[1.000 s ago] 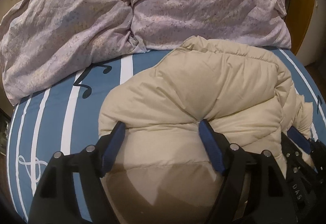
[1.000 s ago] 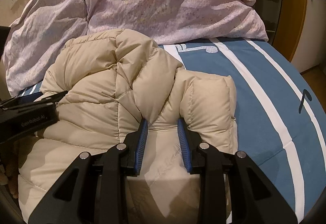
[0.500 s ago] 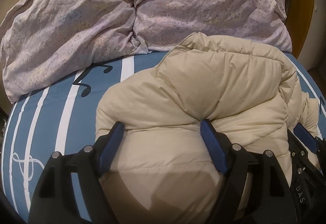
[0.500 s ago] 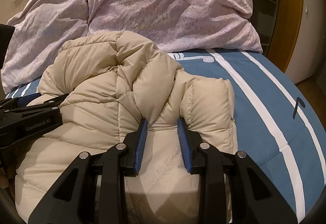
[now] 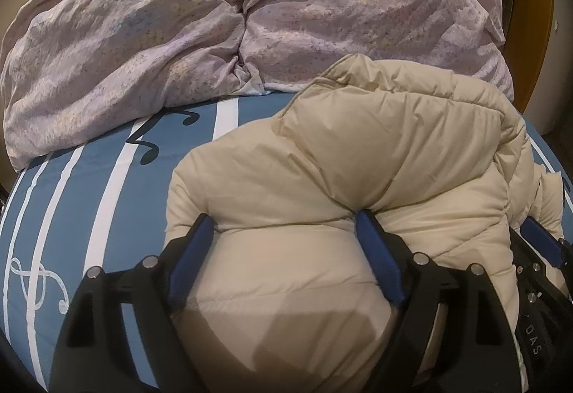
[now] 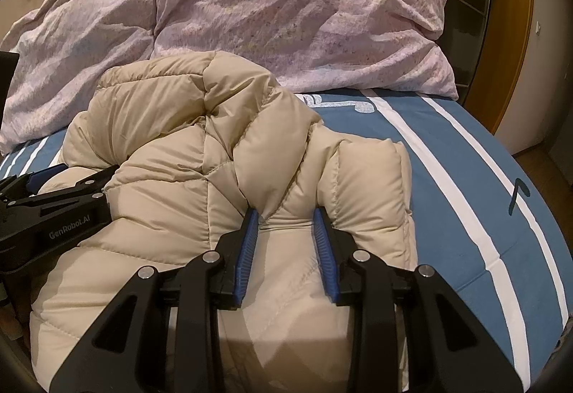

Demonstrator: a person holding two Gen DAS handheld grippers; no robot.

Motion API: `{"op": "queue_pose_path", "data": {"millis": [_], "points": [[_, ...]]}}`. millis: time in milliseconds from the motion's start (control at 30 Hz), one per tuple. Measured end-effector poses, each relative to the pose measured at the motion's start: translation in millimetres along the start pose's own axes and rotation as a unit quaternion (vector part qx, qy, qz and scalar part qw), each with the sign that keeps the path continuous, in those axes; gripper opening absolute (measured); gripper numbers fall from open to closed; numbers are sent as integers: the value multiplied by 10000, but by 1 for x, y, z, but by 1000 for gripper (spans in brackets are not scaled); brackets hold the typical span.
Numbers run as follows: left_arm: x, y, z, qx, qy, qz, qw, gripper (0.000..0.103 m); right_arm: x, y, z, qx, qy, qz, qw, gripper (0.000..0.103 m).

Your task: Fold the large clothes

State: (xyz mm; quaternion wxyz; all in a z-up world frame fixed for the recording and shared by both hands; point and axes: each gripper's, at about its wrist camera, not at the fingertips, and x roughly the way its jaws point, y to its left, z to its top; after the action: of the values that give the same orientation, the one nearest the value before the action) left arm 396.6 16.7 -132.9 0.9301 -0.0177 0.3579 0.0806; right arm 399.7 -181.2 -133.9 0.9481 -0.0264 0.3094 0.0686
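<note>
**Black frames, blue pads, silver screws**

The left gripper (image 5: 283, 224) is a matte black frame with angular, triangular cut-outs in its linkage arms. Its two fingers carry smooth royal-blue pads (image 5: 379, 257) on their inner faces. Round silver screw heads (image 5: 419, 259) sit at the pivots.

The right gripper (image 6: 286, 217) has the same black frame and silver pivot screws (image 6: 211, 256), but its blue pads (image 6: 247, 257) show fine ribbing along their edges.

Seen from the right wrist view, the side of the left gripper bears white lettering reading "GenRobot.AI" (image 6: 68, 232). In the left wrist view, the right gripper's body shows the white letters "DAS" (image 5: 534, 345).
</note>
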Motion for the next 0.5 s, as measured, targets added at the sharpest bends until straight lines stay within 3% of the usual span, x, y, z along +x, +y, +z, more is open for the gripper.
{"op": "queue_pose_path", "data": {"millis": [500], "points": [[7,5,0,-113,20,-133,9998,86,1,4,1,-84,9,-124,9999,35]]}}
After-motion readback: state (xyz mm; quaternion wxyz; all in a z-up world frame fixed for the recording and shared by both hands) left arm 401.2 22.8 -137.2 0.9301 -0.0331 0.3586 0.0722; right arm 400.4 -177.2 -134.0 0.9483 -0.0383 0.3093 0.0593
